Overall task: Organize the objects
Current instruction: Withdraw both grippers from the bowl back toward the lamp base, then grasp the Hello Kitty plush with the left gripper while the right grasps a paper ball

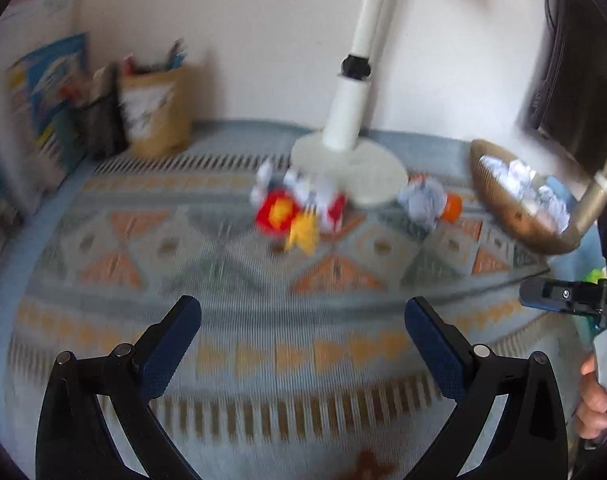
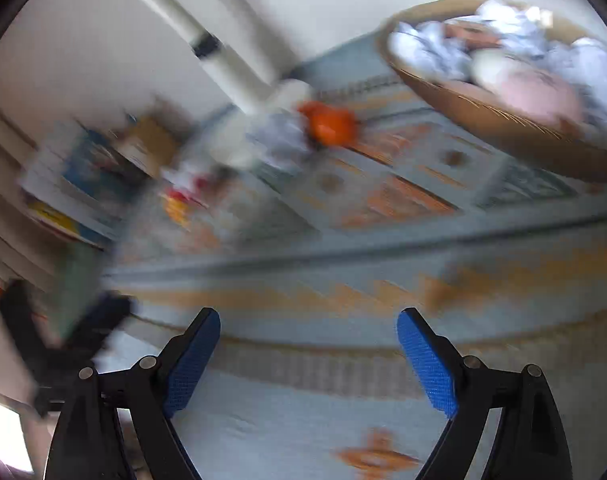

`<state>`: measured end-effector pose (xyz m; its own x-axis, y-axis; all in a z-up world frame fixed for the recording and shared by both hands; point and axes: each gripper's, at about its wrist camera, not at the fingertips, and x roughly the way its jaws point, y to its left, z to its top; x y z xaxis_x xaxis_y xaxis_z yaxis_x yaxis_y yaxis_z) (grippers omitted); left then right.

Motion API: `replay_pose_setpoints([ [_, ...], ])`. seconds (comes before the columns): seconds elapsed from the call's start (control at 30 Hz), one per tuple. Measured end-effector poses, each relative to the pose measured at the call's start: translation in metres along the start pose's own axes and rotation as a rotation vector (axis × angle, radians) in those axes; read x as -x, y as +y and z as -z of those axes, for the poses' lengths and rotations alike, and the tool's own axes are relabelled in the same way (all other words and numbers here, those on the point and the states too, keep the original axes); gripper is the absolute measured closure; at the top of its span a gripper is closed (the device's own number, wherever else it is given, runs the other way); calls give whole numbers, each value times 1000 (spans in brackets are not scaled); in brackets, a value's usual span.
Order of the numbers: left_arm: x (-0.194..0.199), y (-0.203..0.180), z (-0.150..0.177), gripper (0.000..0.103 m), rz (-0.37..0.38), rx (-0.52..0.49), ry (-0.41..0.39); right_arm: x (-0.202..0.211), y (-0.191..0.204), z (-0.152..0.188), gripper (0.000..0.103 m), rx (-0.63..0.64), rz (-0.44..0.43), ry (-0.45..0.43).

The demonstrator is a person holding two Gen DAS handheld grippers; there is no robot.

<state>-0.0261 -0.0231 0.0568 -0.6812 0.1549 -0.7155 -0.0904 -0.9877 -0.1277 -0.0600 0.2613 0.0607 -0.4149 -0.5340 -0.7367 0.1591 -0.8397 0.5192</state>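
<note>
Both claws hang spread wide and empty over the patterned cloth (image 1: 263,320) on the tabletop: the left claw (image 1: 303,320) and the right claw (image 2: 308,334). A white lamp base (image 1: 349,166) stands mid-cloth. Just in front of it lies a red and yellow toy (image 1: 287,216); beside the base, crumpled paper (image 1: 421,200) touches an orange object (image 1: 452,208). Right of the lamp sits a woven basket (image 1: 499,216) holding more crumpled paper. Left of the lamp, a paper bag (image 1: 155,116) and books (image 1: 47,80) line the wall.
</note>
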Motion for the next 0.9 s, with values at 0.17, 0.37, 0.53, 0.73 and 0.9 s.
replay_pose_setpoints([
  [0.17,-61,7,-44,1,-63,-101,45,-41,27,-42,13,11,60,-77],
  [0.37,-110,6,-63,1,67,-83,92,-90,34,-71,26,0,103,-77],
  [0.53,-91,-26,-40,3,205,-224,125,-103,32,-75,31,2,133,-116],
  [0.73,-35,-62,6,2,351,-428,141,-96,37,-67,72,81,63,-81],
  [0.9,-23,-47,-16,1,135,-390,17,-64,30,-52,73,91,22,-101],
])
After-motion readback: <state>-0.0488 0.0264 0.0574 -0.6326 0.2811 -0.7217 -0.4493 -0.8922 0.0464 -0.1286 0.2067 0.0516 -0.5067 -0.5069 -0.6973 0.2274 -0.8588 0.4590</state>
